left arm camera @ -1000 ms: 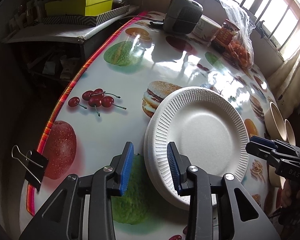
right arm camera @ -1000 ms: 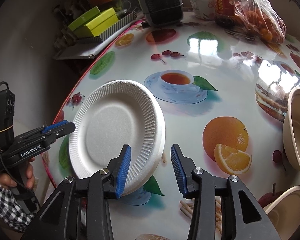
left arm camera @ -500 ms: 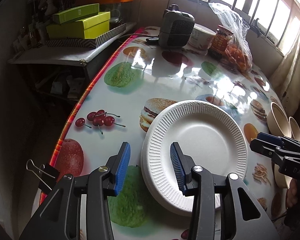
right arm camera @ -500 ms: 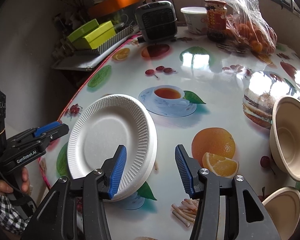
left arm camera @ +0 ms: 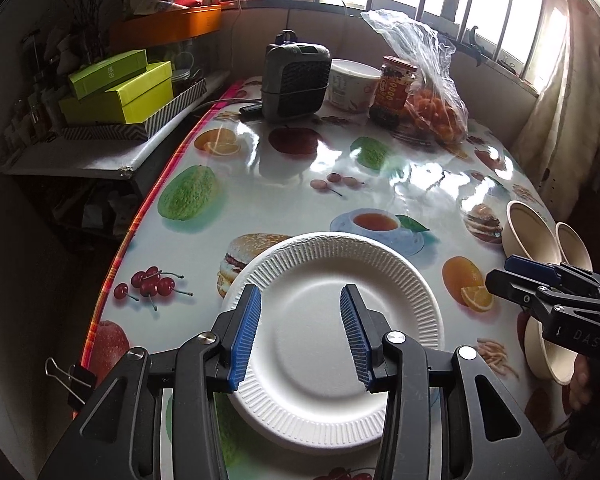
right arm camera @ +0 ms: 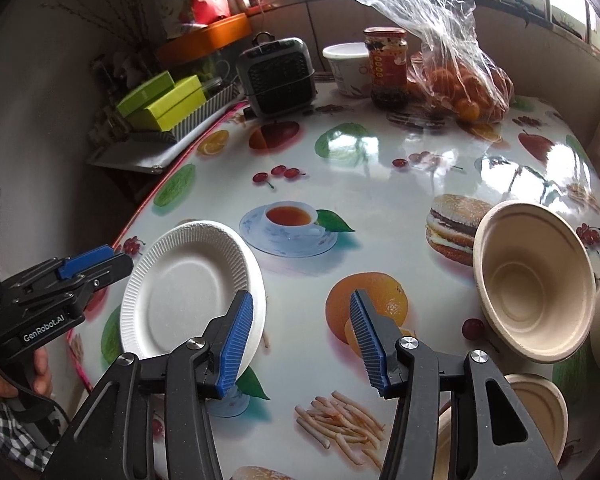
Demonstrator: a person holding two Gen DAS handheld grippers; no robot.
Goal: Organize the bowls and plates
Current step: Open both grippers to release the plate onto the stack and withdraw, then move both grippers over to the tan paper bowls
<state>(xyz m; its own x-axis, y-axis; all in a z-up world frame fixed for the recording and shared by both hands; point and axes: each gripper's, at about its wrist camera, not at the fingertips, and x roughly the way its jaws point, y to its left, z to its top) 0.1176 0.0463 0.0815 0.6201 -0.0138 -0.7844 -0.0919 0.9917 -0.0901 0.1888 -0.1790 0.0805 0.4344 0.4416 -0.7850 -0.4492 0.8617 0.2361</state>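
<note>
A stack of white ribbed paper plates [left arm camera: 332, 292] lies on the fruit-print table near its left edge; it also shows in the right wrist view [right arm camera: 188, 292]. My left gripper [left arm camera: 300, 336] is open and empty, raised above the stack's near side. My right gripper [right arm camera: 302, 344] is open and empty, above the table right of the plates. Beige bowls [right arm camera: 536, 280] stand to the right, one upright bowl [left arm camera: 528, 232] tilted toward me, another [right arm camera: 540, 412] at the front edge.
At the table's far end stand a grey heater [left arm camera: 294, 76], a white tub [left arm camera: 352, 84], a jar [left arm camera: 394, 92] and a bag of oranges [left arm camera: 436, 108]. Green boxes [left arm camera: 120, 92] sit on a side shelf left. A binder clip [left arm camera: 72, 376] grips the table's near-left edge.
Both grippers have drawn back and risen from the plate stack and opened wider. The left one now sits centred over the stack; the right one has shifted right toward the bowls.
</note>
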